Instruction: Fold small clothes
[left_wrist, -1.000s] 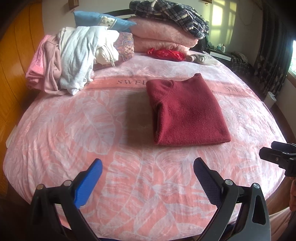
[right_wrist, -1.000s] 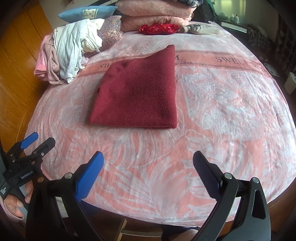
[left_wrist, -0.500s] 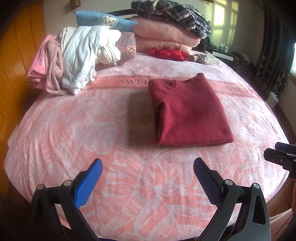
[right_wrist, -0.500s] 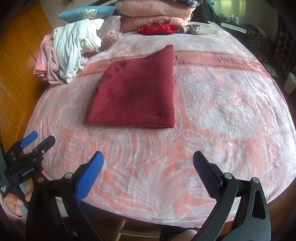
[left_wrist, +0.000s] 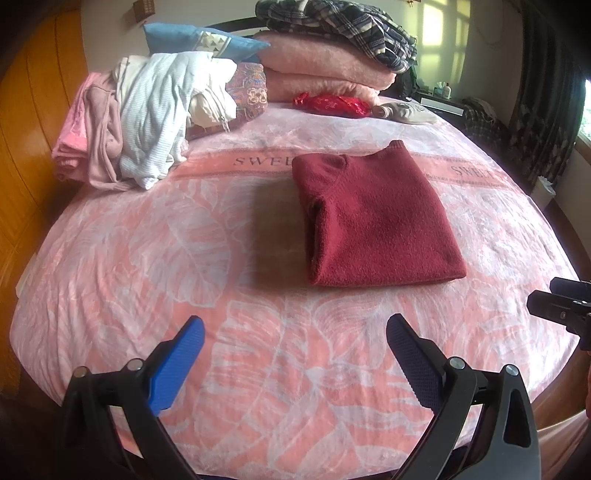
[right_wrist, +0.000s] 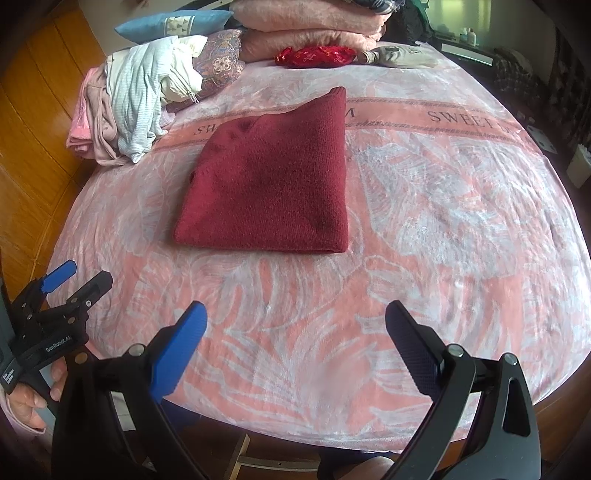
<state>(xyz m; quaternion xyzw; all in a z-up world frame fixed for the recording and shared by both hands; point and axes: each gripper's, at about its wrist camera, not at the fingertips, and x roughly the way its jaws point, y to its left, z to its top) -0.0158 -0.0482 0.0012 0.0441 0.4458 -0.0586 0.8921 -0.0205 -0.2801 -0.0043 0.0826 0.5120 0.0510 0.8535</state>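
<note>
**Folded maroon sweater on bed, both grippers empty**

Maroon knit sweater (left_wrist: 373, 218) lies folded into a neat rectangle, flat on the pink leaf-print bedspread (left_wrist: 155, 258); centre-right of the left wrist frame, centre-left of the right wrist frame (right_wrist: 273, 184). Neckline faces the far side, toward the "SWEET" band printed across the spread. Nothing touches it.

Left gripper (left_wrist: 295, 363): jaws spread wide, holding nothing, low in its own frame over the near edge of the bed, well short of the sweater. Blue pad on one finger, dark pad on the other. It also shows at the lower left of the right wrist frame (right_wrist: 75, 277), with a person's hand (right_wrist: 29, 400) on its handle.

Right gripper (right_wrist: 295, 350): jaws spread wide, empty, also over the near edge. Its tip shows at the right edge of the left wrist frame (left_wrist: 561, 306).

Upper left of both frames: heap of unfolded clothes (left_wrist: 147, 118), white ribbed top over pink pieces, leaning on a patterned cushion (left_wrist: 251, 92). Blue pillow (left_wrist: 199, 40) behind. Top centre: stacked pink blankets (left_wrist: 325, 70) with a plaid garment (left_wrist: 340, 26) on top, red patterned cloth (left_wrist: 330, 104) in front of them. Wooden wall (left_wrist: 26, 122) at left.
</note>
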